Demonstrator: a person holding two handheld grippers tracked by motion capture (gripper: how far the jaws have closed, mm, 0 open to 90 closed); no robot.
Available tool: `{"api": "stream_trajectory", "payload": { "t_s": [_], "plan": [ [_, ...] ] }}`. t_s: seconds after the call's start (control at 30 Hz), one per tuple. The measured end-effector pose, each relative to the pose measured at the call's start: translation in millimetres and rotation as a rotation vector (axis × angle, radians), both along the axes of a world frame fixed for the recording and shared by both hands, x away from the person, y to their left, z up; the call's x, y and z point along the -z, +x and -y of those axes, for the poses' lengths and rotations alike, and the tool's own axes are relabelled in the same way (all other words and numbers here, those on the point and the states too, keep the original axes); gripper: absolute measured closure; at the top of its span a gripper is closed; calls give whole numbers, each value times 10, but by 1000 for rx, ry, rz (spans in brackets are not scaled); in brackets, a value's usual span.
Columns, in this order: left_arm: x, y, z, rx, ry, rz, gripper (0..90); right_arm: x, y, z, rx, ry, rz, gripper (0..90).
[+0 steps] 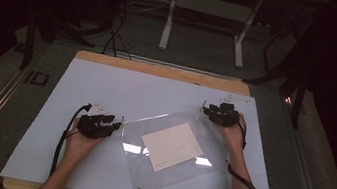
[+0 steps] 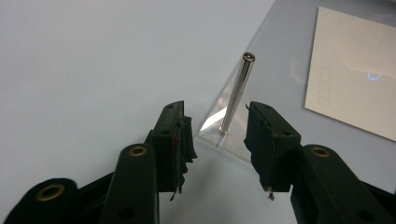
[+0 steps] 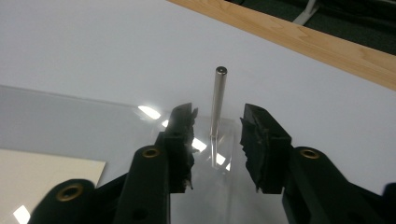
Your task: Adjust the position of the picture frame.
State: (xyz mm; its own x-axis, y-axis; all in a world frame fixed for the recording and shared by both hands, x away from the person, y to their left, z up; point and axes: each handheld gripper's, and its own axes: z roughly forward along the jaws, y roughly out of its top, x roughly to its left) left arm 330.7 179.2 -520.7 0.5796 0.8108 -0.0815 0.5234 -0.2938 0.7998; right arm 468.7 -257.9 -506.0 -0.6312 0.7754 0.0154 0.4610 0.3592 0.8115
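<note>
A clear plastic sheet (image 1: 154, 176) lies tilted on the white table cover, with a cream card (image 1: 171, 145) at its middle. A thin metal pin (image 2: 237, 91) stands upright at the sheet's left corner, between the open jaws of my left gripper (image 2: 218, 133), which do not touch it. A second pin (image 3: 217, 100) stands at the sheet's far right corner (image 3: 224, 140), inside the gap of my open right gripper (image 3: 217, 135), also untouched. In the high view the left gripper (image 1: 115, 127) and right gripper (image 1: 207, 111) sit at those opposite corners.
The white cover (image 1: 107, 85) spreads over a wooden tabletop whose far edge (image 1: 160, 69) shows. Black cables trail from both grippers along the forearms. A white desk frame (image 1: 207, 24) stands on the floor beyond the table.
</note>
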Motion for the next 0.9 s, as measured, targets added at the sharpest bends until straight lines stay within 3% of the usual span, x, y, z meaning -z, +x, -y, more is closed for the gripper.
{"api": "stream_trajectory", "payload": {
  "t_s": [0.33,0.57,0.77,0.9],
  "plan": [
    [41,76,101,23,-4,3,596,73,145,-97,16,-9,-2,711],
    [67,116,160,24,-1,7,673,125,220,-176,13,-17,-11,767],
    [104,130,229,36,32,5,739,163,270,-250,10,-35,-17,797],
    [125,151,246,19,31,-6,813,189,283,-260,20,-33,-23,827]
  ]
}}
